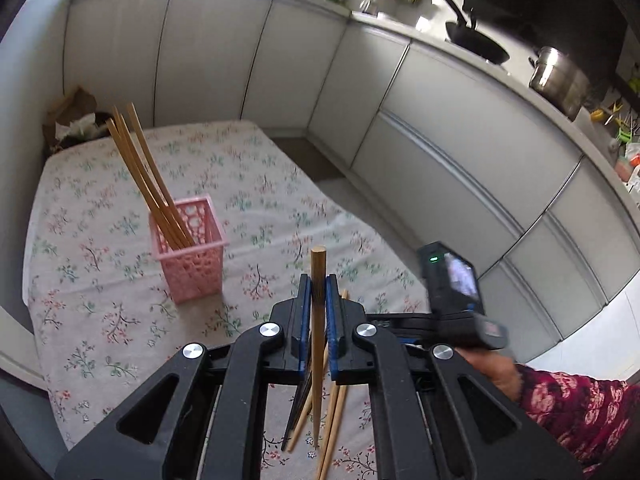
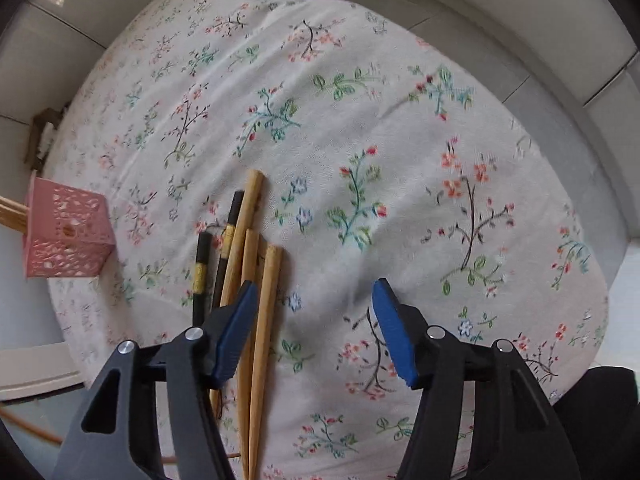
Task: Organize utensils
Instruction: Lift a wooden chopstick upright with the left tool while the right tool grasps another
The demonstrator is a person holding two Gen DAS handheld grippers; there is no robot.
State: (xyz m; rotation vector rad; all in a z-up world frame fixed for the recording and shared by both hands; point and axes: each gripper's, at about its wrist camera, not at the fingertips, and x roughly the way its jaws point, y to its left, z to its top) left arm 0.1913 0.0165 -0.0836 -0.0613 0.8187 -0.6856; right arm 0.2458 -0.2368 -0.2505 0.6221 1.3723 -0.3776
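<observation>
My left gripper (image 1: 319, 294) is shut on a wooden chopstick (image 1: 318, 276) and holds it upright above the table. A pink perforated basket (image 1: 188, 246) stands to its left with several wooden chopsticks (image 1: 138, 168) leaning in it. Loose wooden chopsticks (image 1: 334, 416) lie on the cloth beneath the left gripper. My right gripper (image 2: 314, 312) is open and empty above the cloth; its left finger sits over a pile of wooden chopsticks (image 2: 268, 300) and two black chopsticks (image 2: 230, 240). The pink basket also shows in the right wrist view (image 2: 66, 232).
A floral tablecloth (image 1: 248, 184) covers the table. White kitchen cabinets (image 1: 440, 120) curve behind, with a black wok (image 1: 476, 42) and a steel pot (image 1: 558, 80) on the counter. The other hand-held gripper body (image 1: 456, 292) is at right.
</observation>
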